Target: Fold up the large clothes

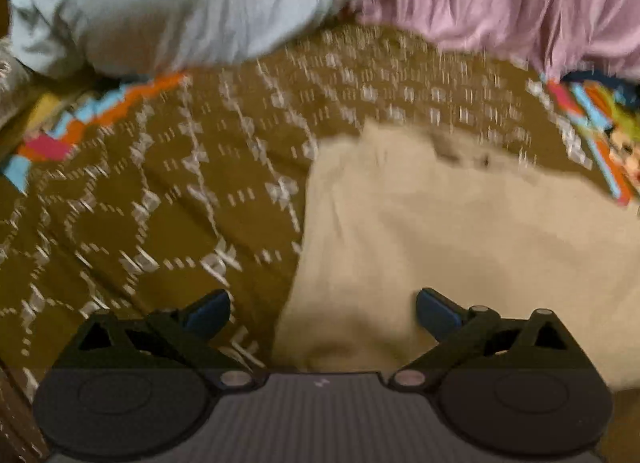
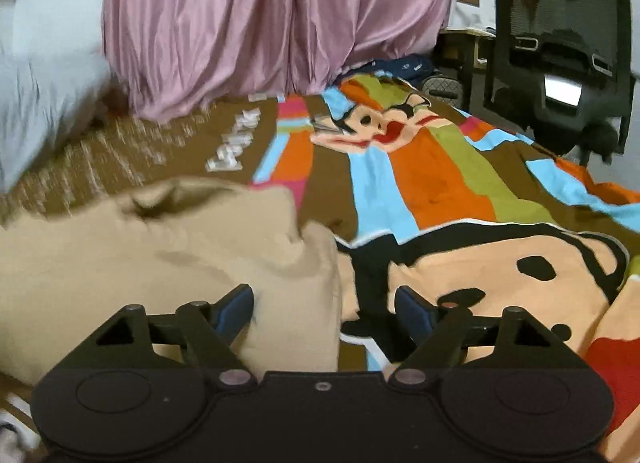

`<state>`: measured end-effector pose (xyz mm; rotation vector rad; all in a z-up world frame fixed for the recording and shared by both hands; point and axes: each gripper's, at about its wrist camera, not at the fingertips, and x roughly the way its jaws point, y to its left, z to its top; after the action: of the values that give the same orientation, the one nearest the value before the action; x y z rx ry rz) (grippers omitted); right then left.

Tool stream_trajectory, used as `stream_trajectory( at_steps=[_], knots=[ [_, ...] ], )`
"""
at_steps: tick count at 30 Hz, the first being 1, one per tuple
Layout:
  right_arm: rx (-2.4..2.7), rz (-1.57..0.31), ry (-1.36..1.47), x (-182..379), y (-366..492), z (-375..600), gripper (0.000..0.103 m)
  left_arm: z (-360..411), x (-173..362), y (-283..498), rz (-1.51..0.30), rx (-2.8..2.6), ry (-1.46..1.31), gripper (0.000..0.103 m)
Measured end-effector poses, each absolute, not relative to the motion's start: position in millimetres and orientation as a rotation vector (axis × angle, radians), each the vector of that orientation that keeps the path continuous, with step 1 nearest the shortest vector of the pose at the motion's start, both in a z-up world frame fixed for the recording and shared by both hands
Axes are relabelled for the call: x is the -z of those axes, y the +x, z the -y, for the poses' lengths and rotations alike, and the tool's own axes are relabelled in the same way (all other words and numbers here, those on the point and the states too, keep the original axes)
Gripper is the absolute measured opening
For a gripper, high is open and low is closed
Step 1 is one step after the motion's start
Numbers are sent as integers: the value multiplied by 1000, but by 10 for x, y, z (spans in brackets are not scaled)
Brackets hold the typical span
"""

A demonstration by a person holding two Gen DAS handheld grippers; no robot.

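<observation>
A beige garment [image 1: 460, 231] lies in a folded heap on the bed. It also shows in the right wrist view [image 2: 160, 247]. My left gripper [image 1: 322, 313] is open and empty; its jaws straddle the garment's near left edge just above it. My right gripper [image 2: 325, 309] is open and empty; its jaws straddle the garment's near right corner. Both views are blurred by motion.
The bed carries a brown patterned cover [image 1: 160, 191] and a striped cartoon blanket [image 2: 440, 183]. A pale blue pillow [image 1: 160, 3] and a pink curtain [image 2: 260, 23] stand at the far side. A black office chair [image 2: 560, 43] stands beyond the bed at right.
</observation>
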<state>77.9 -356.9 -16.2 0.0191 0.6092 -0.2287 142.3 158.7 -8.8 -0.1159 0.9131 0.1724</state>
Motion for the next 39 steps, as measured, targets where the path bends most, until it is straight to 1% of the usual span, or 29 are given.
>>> stream_trajectory(
  at_steps=[3, 6, 8, 11, 13, 15, 17, 20, 24, 28, 29, 30, 32, 34, 36, 39],
  knots=[
    [262, -669, -62, 302, 850, 3468, 84, -1550, 180, 1450, -936, -184, -71, 101],
    [312, -665, -81, 323, 858, 3444, 87, -1532, 184, 1391, -916, -215, -52, 102],
    [323, -654, -45, 324, 840, 3505, 87, -1525, 152, 1368, -900, -234, -57, 102],
    [324, -581, 1, 253, 766, 3580, 86, -1469, 19, 1267, -812, -215, -63, 102],
    [330, -521, -29, 193, 739, 3547, 87, -1382, -68, 1208, -731, -181, -41, 102],
    [318, -483, -65, 177, 763, 3509, 92, -1272, -122, 1152, -663, -135, -17, 103],
    [291, -481, -112, 220, 884, 3476, 92, -1137, -148, 1138, -624, -90, -14, 103],
    [311, -523, -143, 304, 1126, 3495, 92, -914, -118, 1184, -630, -18, 8, 103],
    [358, -642, -129, 466, 1415, 3597, 91, -677, 85, 1267, -708, -32, 130, 103],
    [372, -670, -84, 542, 1453, 3690, 92, -642, 131, 1260, -713, -31, 118, 103],
    [373, -661, -84, 539, 1440, 3689, 91, -645, 139, 1260, -715, -33, 101, 103],
    [370, -640, -86, 524, 1409, 3680, 87, -669, 133, 1255, -709, -37, 87, 103],
    [353, -578, -100, 421, 1297, 3604, 86, -682, 94, 1246, -676, -30, 56, 103],
    [317, -495, -124, 228, 1200, 3397, 88, -649, 29, 1251, -639, -7, 26, 103],
    [204, -441, -115, 50, 1202, 3128, 94, -560, 15, 1334, -627, 4, 22, 103],
    [22, -431, -64, -76, 1409, 2702, 94, -441, 60, 1472, -643, -6, 65, 103]
  ],
)
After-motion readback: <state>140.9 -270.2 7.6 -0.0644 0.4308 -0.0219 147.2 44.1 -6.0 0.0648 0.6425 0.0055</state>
